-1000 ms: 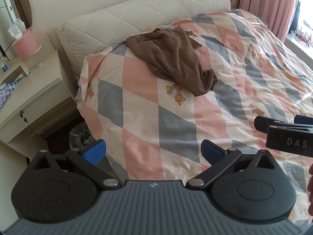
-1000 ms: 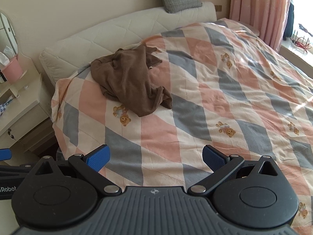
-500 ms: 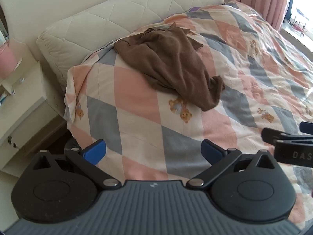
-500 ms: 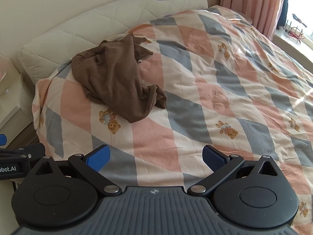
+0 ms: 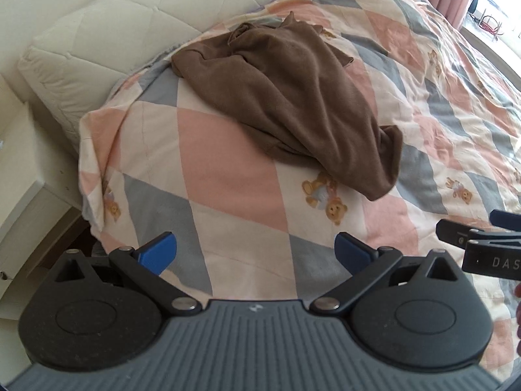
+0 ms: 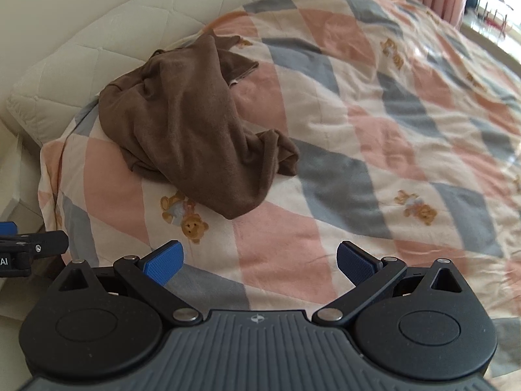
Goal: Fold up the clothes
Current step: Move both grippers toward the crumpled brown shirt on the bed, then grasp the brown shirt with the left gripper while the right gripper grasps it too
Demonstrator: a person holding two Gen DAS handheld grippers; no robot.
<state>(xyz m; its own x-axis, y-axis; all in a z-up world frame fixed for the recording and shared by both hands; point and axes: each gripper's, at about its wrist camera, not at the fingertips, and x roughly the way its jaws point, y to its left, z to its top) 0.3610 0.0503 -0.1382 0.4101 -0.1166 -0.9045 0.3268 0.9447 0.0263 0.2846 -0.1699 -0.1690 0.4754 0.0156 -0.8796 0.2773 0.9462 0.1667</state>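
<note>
White "DAS" on right gripper (image 5: 482,244)

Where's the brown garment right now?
In both wrist views the brown garment lies crumpled on the checked quilt, near the cream headboard, ahead of both open grippers and untouched.

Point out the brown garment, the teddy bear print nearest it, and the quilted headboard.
brown garment (image 5: 312,97): left wrist view, middle of the crumpled cloth.
teddy bear print (image 6: 184,215): right wrist view, on the bears.
quilted headboard (image 5: 136,22): left wrist view, its cream padded face.
</note>
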